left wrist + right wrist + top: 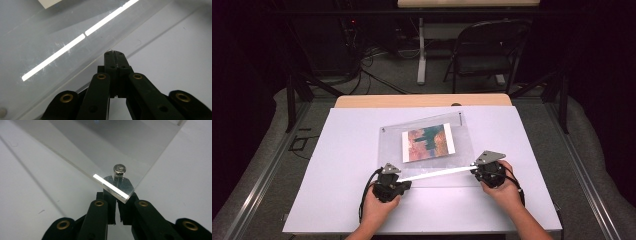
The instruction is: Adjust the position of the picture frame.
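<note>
The clear acrylic sheet [427, 145] lies near the middle of the white tabletop [337, 200], its near edge raised, over a colourful print [428, 142]. The left gripper [398, 176] pinches its near-left corner with jaws closed; the right gripper [479, 167] clamps the near-right corner beside a metal stud [119, 170].

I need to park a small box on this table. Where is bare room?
Bare white tabletop lies left of the clear acrylic sheet, also right of it and along the near edge. The middle is crowded: sheet, colourful picture, left gripper, right gripper.
</note>
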A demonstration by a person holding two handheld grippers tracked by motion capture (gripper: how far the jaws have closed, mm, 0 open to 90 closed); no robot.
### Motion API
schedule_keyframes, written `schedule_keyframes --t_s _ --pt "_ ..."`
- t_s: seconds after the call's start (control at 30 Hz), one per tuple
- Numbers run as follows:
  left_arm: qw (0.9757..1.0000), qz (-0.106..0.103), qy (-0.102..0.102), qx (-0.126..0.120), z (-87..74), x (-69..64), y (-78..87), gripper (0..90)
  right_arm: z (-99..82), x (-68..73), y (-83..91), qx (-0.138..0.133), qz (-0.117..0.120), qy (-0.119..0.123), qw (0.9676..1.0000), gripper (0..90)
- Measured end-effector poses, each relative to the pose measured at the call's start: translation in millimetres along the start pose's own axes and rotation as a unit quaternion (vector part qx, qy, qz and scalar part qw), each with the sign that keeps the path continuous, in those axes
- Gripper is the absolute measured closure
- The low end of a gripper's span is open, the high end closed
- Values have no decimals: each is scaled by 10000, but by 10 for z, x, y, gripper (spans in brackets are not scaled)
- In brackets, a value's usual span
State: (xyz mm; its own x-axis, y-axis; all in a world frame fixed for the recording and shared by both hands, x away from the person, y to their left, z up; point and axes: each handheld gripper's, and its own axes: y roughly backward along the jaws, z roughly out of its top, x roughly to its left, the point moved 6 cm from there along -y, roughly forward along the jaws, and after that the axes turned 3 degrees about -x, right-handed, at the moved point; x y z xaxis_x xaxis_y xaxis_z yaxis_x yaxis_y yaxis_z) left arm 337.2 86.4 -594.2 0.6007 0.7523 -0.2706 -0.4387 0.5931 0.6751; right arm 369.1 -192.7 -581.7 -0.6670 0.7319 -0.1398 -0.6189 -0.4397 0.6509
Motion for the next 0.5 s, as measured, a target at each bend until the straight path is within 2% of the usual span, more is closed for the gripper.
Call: schedule_keyframes --t_s 0.27,0.33,0.5 --pt "10000 70 -41 6 137 101 -43 900 -1 204 51 50 128 28 9999 859" --pt "9998 175 30 -56 172 144 -61 900 5 262 65 48 179 55 9998 859" --pt "9994 280 183 -69 241 296 -90 900 24 450 83 46 360 101 9993 859"
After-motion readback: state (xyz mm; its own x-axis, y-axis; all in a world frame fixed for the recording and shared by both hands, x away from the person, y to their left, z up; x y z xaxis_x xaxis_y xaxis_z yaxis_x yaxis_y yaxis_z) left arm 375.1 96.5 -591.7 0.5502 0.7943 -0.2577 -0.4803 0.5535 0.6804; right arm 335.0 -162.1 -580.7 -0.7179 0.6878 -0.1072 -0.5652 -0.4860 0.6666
